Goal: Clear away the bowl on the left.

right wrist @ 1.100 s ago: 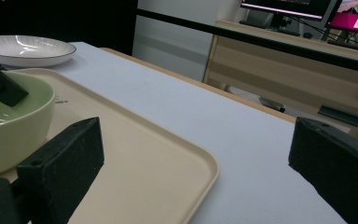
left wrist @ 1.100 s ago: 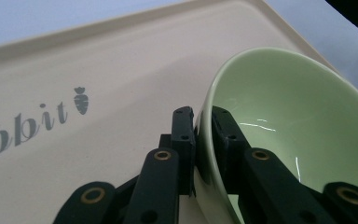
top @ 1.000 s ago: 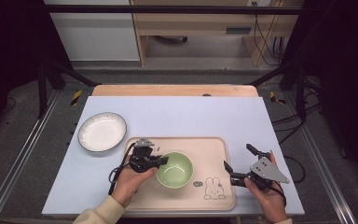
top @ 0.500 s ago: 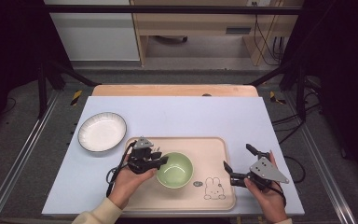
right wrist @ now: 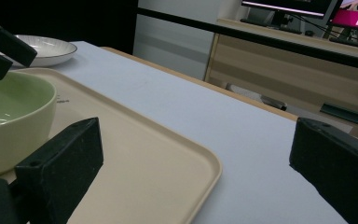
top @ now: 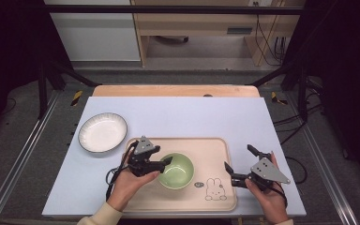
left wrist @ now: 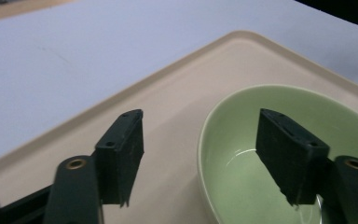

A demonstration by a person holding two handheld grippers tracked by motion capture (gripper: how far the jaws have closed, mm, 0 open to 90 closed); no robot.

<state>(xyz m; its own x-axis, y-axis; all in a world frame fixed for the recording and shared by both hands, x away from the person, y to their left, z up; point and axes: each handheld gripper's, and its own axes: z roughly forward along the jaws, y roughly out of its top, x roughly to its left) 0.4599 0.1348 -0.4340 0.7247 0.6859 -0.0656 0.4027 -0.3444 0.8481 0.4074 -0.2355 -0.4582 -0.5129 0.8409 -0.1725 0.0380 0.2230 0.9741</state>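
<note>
Left tongs (top: 168,161) have just been opening and now straddle the green bowl (top: 177,170) rim, pads clear of it. Right tongs (top: 238,164) stand apart, farther off beside the tray (top: 215,154).

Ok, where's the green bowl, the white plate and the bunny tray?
green bowl (top: 177,169), high view, its inside.
white plate (top: 102,132), high view, its middle.
bunny tray (top: 206,149), high view, bare floor near its far rim.

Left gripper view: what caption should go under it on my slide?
Open left hand-held gripper straddling the rim of the green bowl on the beige tray.
</note>
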